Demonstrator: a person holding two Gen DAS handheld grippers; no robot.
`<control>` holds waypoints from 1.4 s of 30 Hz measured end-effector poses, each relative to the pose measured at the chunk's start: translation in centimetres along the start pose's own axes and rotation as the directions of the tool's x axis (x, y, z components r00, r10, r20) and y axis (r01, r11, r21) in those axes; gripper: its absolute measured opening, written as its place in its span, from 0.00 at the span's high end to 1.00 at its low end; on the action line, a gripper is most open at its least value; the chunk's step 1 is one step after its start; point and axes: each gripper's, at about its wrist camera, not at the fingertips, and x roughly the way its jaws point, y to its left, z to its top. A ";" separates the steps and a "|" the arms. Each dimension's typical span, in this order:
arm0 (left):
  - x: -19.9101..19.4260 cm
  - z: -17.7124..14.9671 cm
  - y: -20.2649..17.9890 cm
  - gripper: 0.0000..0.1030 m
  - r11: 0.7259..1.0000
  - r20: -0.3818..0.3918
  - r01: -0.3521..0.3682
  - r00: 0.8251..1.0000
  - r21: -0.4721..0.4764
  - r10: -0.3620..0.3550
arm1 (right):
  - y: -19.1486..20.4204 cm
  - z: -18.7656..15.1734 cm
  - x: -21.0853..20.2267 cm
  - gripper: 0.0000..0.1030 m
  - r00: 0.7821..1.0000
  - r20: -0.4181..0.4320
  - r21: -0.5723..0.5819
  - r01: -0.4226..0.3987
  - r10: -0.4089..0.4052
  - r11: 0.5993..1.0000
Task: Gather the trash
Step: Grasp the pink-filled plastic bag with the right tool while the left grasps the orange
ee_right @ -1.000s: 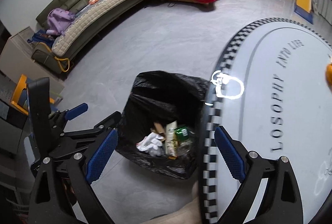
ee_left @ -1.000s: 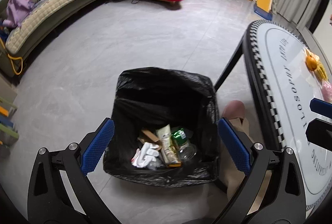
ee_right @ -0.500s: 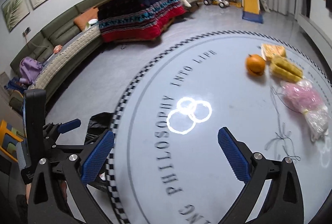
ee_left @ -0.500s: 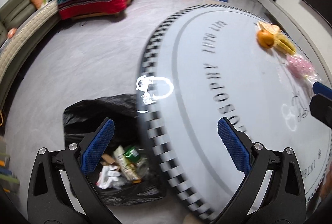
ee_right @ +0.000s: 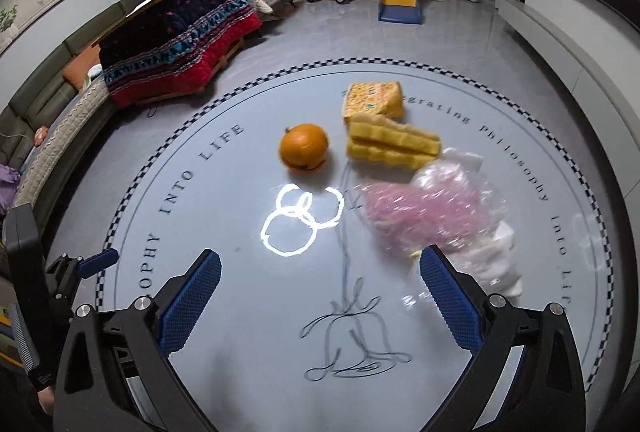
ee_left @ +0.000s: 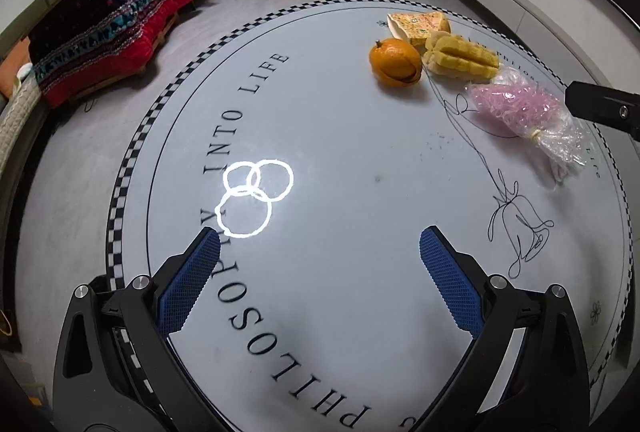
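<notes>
Four bits of trash lie together at the table's (ee_left: 320, 312) far side: one orange (ee_left: 395, 62), one yellow packet (ee_left: 418, 25), one yellow wafer bundle (ee_left: 460, 61), one pink-filled plastic bag (ee_left: 520, 110). Both the left gripper (ee_left: 320, 268) and the right gripper (ee_right: 320, 288) stand wide and empty

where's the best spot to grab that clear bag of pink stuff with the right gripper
Probably at the tied neck of the clear bag of pink shreds, where the film bunches narrow. The right gripper is open, so come down from above with the jaws straddling that waist; the puffy body would likely slip.
</notes>
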 end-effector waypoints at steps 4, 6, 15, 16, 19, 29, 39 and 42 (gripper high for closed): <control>1.1 2.3 -1.0 0.06 1.000 -0.001 0.008 1.000 0.017 -0.008 | -2.6 1.5 1.9 0.03 0.999 -0.053 -0.008 0.009 -0.009 1.000; 1.8 3.6 -1.7 0.06 0.999 -0.004 0.008 1.000 0.031 -0.008 | -3.4 1.7 3.2 0.03 0.997 -0.080 -0.019 0.020 -0.021 1.000; 5.3 7.1 -3.9 0.06 0.998 -0.030 0.031 0.999 0.051 -0.030 | -4.1 1.6 7.9 0.20 0.977 -0.170 -0.159 0.102 -0.129 0.982; 5.6 7.5 -4.0 0.06 0.998 -0.030 0.030 0.999 0.051 -0.029 | -4.2 1.5 8.4 0.25 0.972 -0.182 -0.174 0.115 -0.147 0.978; 6.3 8.3 -4.1 0.06 0.998 -0.029 0.019 0.999 0.054 -0.018 | -4.8 1.2 9.3 0.43 0.963 -0.214 -0.186 0.123 -0.163 0.975; 9.4 12.2 -4.9 0.06 1.000 -0.018 0.005 1.000 0.016 -0.004 | -6.7 3.2 6.5 0.86 0.986 -0.154 -0.050 0.064 -0.071 0.997; 13.2 14.8 -6.0 0.42 0.988 -0.057 0.152 0.986 -0.033 -0.154 | -6.9 3.4 5.2 0.86 0.995 -0.101 0.011 -0.009 0.010 1.000; 12.9 14.9 -6.7 0.45 0.992 -0.050 0.123 0.991 0.014 -0.122 | -6.8 3.4 4.7 0.86 0.996 -0.090 0.032 -0.006 0.009 0.999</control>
